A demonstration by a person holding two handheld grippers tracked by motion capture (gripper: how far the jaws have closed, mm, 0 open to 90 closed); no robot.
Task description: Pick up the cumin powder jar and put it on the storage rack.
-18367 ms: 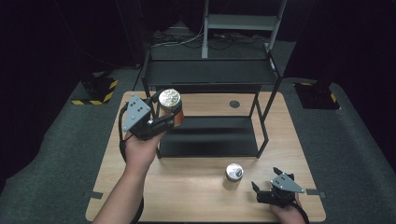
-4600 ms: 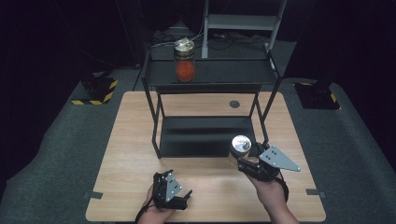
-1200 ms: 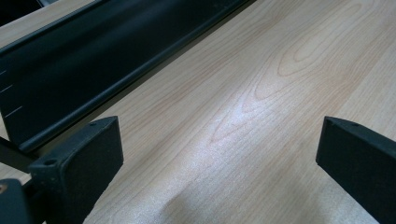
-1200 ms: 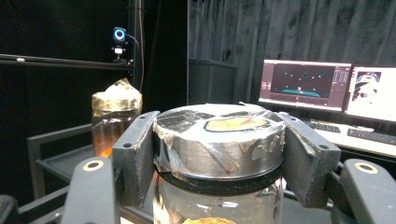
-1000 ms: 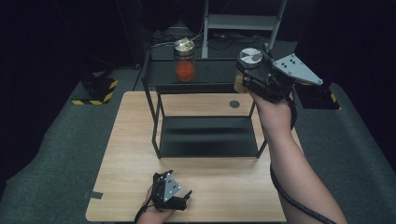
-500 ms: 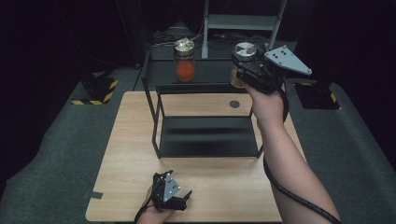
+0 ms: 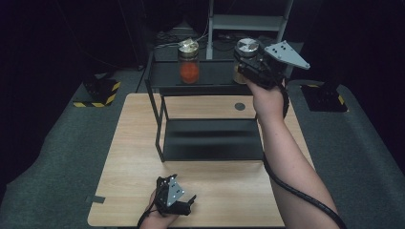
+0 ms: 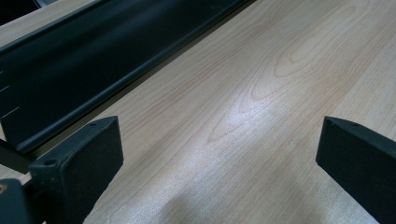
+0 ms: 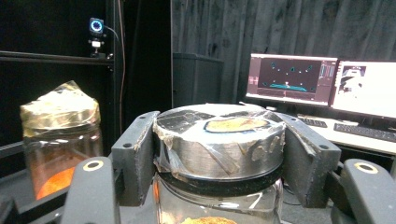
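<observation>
Wooden bench (image 7: 143, 143) first, from the high view: one jar (image 7: 188, 62) with red contents already stands on the top shelf (image 7: 210, 76) of the black rack, toward its left. We hold the second jar (image 7: 246, 57) in the right gripper (image 7: 250, 64) over the shelf's right end, so by our reckoning the placing is nearly done: what is left is to set it down and let go. Our right arm is stretched far forward, the gripper about level. The left gripper (image 7: 184, 207) rests at the near edge of the bench.

In the left gripper view, its jaws stand wide apart with nothing between them, bare bench (image 8: 261, 116) below.

In the right gripper view, the jaws are clenched on the foil-taped lid (image 9: 219, 140) of the second jar; the first jar (image 9: 58, 140) stands to its left.
</observation>
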